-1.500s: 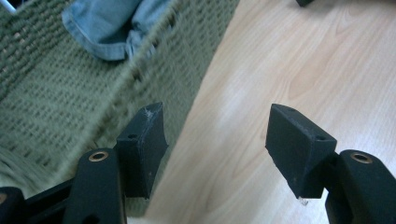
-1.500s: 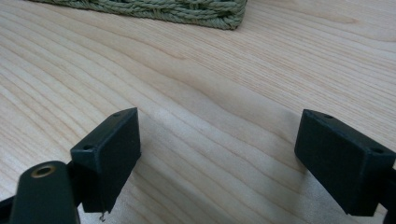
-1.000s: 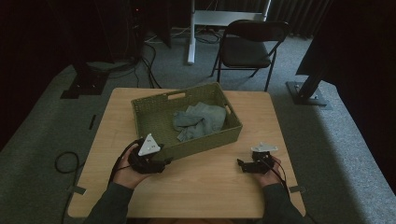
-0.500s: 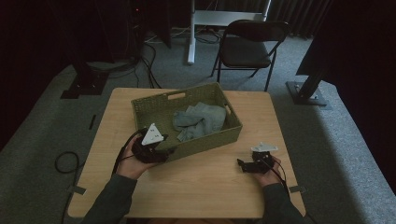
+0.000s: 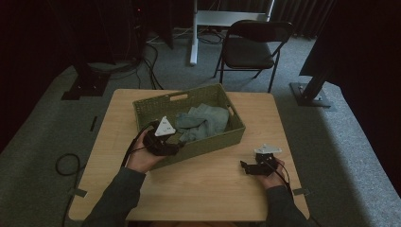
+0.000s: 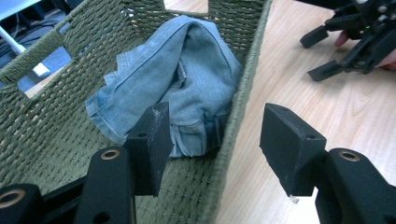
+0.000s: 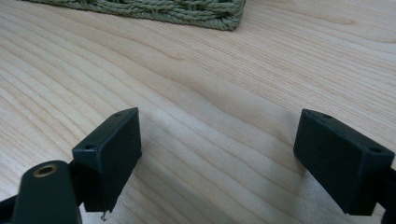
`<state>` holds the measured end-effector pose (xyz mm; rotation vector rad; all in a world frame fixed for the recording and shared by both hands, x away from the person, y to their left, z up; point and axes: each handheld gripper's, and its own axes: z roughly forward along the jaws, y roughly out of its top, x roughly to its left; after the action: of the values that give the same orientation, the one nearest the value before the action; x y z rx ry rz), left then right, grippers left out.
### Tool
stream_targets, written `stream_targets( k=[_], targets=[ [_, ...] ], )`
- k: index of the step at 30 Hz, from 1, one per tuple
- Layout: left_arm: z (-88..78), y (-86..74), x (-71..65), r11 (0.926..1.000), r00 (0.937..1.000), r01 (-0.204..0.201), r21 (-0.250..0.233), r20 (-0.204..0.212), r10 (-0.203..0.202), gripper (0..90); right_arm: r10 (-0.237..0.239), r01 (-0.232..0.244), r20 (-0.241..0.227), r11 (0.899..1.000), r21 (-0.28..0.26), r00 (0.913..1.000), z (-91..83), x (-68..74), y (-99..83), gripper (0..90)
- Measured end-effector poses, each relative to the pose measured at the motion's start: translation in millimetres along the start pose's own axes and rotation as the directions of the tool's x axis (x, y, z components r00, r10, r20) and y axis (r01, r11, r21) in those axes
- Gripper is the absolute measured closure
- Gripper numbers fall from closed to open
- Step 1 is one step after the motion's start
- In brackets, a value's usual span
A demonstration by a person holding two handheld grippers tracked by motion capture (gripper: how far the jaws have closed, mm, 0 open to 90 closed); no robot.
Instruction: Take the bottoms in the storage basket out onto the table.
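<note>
The crumpled pale-blue denim garment (image 6: 177, 88) lies inside the green woven rectangular basket (image 5: 142, 106), at the centre of the high view, bunched toward the basket's right half. Compared with a second ago, the left gripper (image 5: 176, 143) has travelled up-frame from the table to the basket's near wall; its jaws stand partly open, astride the rim, holding nothing. This suggests a reach for the garment is under way, though dim lighting makes contact hard to confirm. The right gripper (image 5: 245, 166) rests unmoved at lower right on the light wooden table (image 5: 208, 194), jaws wide, empty.
</note>
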<state>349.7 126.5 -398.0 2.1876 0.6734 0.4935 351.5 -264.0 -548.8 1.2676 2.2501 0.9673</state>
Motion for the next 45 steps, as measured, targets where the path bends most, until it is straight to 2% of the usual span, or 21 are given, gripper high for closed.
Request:
stream_targets(
  k=[23, 28, 36, 38, 40, 43, 44, 45],
  targets=[
    [31.1, 29.6, 13.1, 0.9993, 1.0, -0.006, 0.038, -0.002, 0.006, 44.9, 0.003, -0.003, 0.005, 1.0, -0.003, 1.0, -0.9, -4.0, -0.8, 15.4],
    [37.4, 37.7, 15.8, 0.9993, 1.0, -0.004, 0.037, 0.001, 0.004, 43.3, 0.008, -0.008, 0.01, 1.0, -0.003, 0.9999, -1.7, -6.1, -1.7, 15.4],
    [57.2, 51.9, 14.9, 0.9985, 0.9998, -0.016, 0.053, -0.011, 0.017, 36.9, 0.008, -0.008, 0.009, 1.0, -0.003, 0.9999, -1.7, -6.3, -1.7, 15.4],
    [57.2, 51.9, 14.9, 0.9985, 0.9998, -0.016, 0.053, -0.011, 0.017, 36.2, 0.006, -0.006, 0.009, 1.0, -0.003, 0.9999, -1.7, -6.4, -1.7, 15.4],
    [72.6, 61.0, 15.0, 0.9982, 0.9999, -0.006, 0.059, -0.01, 0.007, 32.7, 0.006, -0.006, 0.009, 1.0, -0.003, 0.9999, -1.7, -6.5, -1.7, 15.4],
    [79.6, 65.1, 15.7, 0.9982, 1.0, 0.004, 0.059, -0.008, -0.004, 30.0, 0.006, -0.006, 0.009, 1.0, -0.003, 0.9999, -1.7, -6.5, -1.7, 15.4],
    [83.0, 66.7, 16.8, 0.9983, 0.9998, 0.019, 0.055, -0.001, -0.019, 29.3, 0.005, -0.005, 0.008, 1.0, -0.002, 1.0, -1.7, -6.6, -1.7, 15.4],
    [90.8, 68.5, 19.3, 0.9971, 0.9984, 0.056, 0.052, 0.009, -0.056, 29.0, 0.004, -0.004, 0.009, 1.0, -0.003, 1.0, -1.7, -6.7, -1.7, 15.4]
  ],
)
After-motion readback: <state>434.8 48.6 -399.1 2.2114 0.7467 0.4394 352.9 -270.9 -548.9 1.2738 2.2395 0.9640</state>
